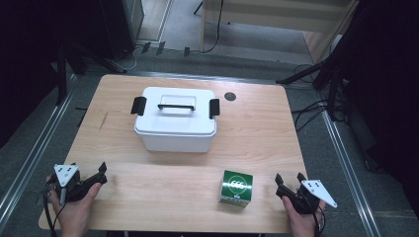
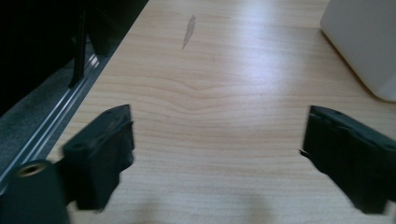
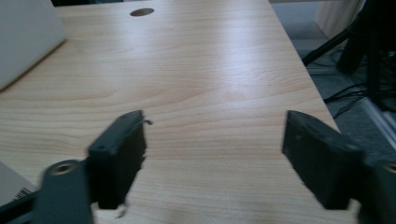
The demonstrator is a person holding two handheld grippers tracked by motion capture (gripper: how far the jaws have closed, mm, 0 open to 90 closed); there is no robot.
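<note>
The right gripper [image 1: 288, 180] rested at the near right edge of the table [image 1: 257, 128], its jaws spread apart with nothing between them, and the green carton [image 1: 236, 188] stood just to its left, near but not touching, at about the same depth on the table. That sideways offset was the relation the coming move seemed to turn on: the jaws pointed ahead across bare wood, as the right gripper view confirmed, so the carton lay off their line, only a corner of it with a barcode [image 3: 16, 186] showing at the lower left of that view. The left gripper [image 1: 102, 174] sat at the near left edge, jaws likewise parted and empty, and the carton lay well apart from it, far to its right, so the right hand [image 1: 299, 217] was clearly the nearer one for a pickup. The carton looked roughly cubic, with no marked long axis, so in my judgement either pair of faces would have served. The white lidded box [image 1: 176, 120] stood farther on, ahead and to the left of the right gripper and ahead and to the right of the left one, its lid shut under two black clasps.
</note>
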